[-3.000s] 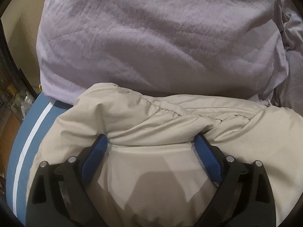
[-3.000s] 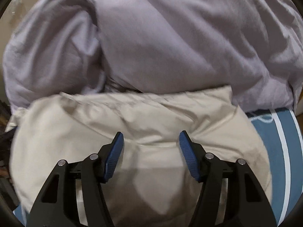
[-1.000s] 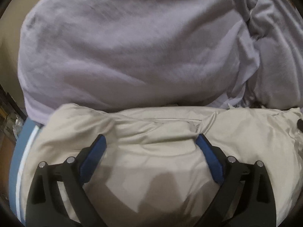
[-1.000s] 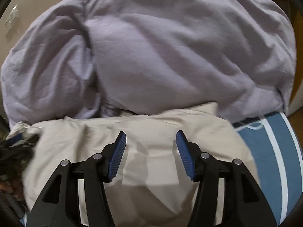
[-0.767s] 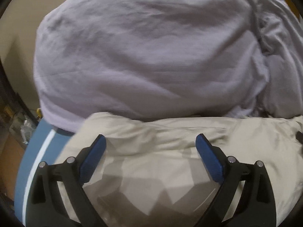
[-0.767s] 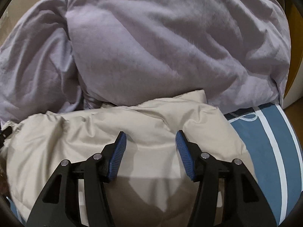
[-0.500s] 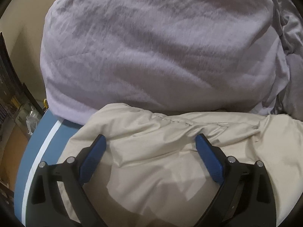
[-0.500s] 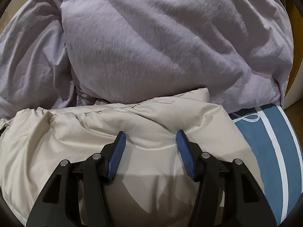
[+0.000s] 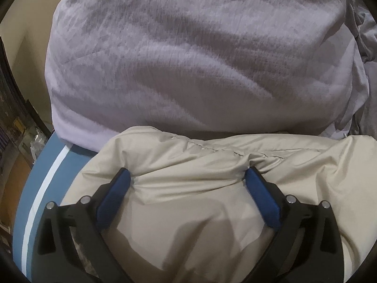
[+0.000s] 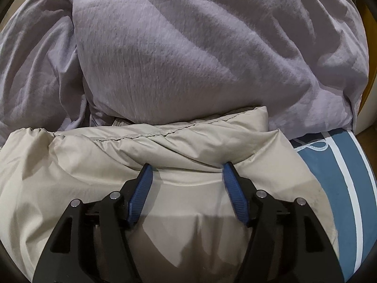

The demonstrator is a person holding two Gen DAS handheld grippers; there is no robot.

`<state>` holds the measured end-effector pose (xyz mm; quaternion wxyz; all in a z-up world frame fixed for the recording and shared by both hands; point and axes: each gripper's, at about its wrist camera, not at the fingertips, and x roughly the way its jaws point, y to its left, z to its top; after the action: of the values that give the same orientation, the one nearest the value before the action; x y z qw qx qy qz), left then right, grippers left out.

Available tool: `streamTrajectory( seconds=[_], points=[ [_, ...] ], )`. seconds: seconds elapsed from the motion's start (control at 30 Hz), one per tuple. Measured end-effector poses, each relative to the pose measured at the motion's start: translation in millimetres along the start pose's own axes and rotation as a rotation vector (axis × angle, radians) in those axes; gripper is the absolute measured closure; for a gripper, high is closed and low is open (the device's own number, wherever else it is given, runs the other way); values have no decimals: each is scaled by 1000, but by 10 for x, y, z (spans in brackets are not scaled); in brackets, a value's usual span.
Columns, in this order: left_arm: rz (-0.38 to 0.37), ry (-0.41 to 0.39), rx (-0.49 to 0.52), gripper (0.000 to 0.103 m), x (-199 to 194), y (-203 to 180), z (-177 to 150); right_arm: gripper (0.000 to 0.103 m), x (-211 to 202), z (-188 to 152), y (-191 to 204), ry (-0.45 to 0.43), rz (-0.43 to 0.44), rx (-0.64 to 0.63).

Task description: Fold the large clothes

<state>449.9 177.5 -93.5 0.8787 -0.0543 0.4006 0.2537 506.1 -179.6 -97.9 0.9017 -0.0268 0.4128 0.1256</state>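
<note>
A beige padded jacket (image 9: 212, 212) lies bunched on the bed, with a stitched seam running across its far edge. In the left wrist view my left gripper (image 9: 187, 175) stands wide open, and its blue fingertips (image 9: 122, 181) dig down into a puffy fold of the jacket. The same jacket (image 10: 94, 165) fills the lower half of the right wrist view. There my right gripper (image 10: 187, 167) is narrower and its jaws are opening. A ridge of beige fabric lies between its pads (image 10: 141, 188), which rest on the cloth without pinching it.
A big lilac duvet (image 9: 188, 59) (image 10: 212, 47) is heaped right behind the jacket. The blue bedsheet with white stripes (image 9: 42, 188) (image 10: 341, 176) shows at the outer sides. Dark shelving with clutter (image 9: 14, 118) stands past the bed's left edge.
Both grippers have come down onto the jacket, whose fabric now puckers at their tips. The right jaws stand slightly wider apart. The left view has shifted, showing more blue sheet.
</note>
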Motion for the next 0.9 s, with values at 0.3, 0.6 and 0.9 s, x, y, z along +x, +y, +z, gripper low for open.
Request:
streamTrajectory(
  seconds=[0.3,0.6,0.9],
  points=[
    [-21,6,-13,6,-171,49,13,38,-69,70,139,13,17,16],
    [-214,-65,-1,6,-770,-414,75,30,-331,219,715,-28,165,-15],
    [-192,6,60,5,-498,-760,-112,18,30,51,1061,24,155,-73]
  ],
)
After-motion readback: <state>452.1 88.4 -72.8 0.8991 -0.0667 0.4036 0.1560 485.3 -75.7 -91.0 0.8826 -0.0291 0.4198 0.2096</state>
